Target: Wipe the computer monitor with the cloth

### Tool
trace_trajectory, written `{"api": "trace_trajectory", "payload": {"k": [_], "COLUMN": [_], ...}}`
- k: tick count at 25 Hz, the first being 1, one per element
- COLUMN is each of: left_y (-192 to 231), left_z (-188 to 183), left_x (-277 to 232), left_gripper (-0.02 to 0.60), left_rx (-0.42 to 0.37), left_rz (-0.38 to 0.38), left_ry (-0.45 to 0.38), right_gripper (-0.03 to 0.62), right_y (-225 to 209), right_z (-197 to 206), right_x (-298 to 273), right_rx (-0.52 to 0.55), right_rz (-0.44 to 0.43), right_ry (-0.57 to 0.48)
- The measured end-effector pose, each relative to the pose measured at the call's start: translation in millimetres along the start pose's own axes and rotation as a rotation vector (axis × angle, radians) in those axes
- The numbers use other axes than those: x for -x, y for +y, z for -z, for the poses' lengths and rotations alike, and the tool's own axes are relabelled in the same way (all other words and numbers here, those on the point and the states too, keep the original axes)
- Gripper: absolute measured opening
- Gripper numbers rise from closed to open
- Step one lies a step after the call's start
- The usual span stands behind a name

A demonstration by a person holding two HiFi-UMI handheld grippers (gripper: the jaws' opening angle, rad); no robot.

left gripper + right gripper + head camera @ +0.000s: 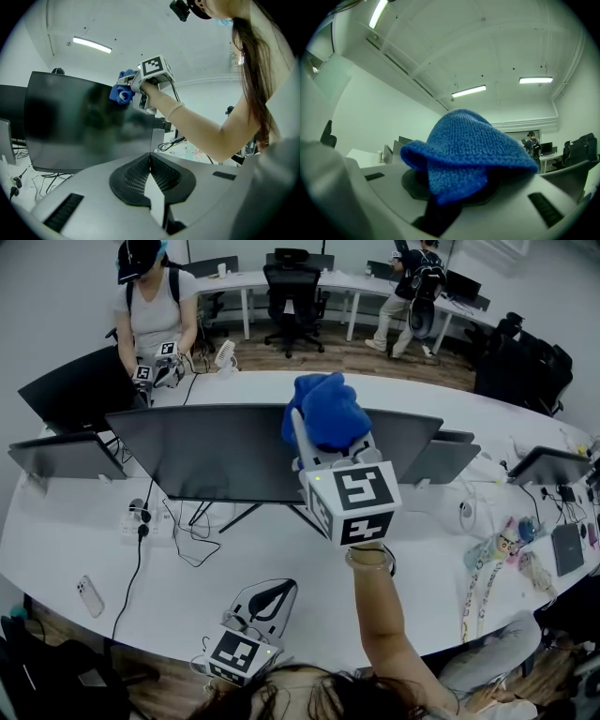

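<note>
Right tool clamped on the blue cloth, up at the monitor top edge — wiping looks about to start. Next: press the cloth flat, sweep across the screen. Left tool pinched shut, empty — low over the desk.

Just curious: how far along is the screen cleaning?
Done: the right gripper is shut on the blue knitted cloth. In hand: the cloth is at the top edge of the wide dark monitor. To do: wiping the screen; no cleaned patch shows. The left gripper is shut, empty.
</note>
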State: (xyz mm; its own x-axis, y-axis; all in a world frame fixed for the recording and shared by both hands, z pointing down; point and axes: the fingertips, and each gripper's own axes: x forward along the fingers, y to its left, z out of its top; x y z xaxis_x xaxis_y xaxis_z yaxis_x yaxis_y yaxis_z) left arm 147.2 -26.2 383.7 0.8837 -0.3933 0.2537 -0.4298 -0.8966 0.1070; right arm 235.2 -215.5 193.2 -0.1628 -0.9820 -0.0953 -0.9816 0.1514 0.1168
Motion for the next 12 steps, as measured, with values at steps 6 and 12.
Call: {"api": "trace_trajectory", "payload": {"k": [6,12], "left_y": [-12,-18], "left_z": [0,0], "left_x": [-9,-14], "left_gripper": [0.009,0.009], "left_rx": [-0.001,-0.008], "left_rz": [0.006,0.000], "left_ry": [0.001,-0.004], "right_gripper": [0.098,0.098], "right_y": [-13,-19], "right_z": [2,2], "right_x": [9,13], "right_rx": [0.002,-0.012], "right_rz": [0.004,-0.006], "right_ry": [0.003,-0.007]}}
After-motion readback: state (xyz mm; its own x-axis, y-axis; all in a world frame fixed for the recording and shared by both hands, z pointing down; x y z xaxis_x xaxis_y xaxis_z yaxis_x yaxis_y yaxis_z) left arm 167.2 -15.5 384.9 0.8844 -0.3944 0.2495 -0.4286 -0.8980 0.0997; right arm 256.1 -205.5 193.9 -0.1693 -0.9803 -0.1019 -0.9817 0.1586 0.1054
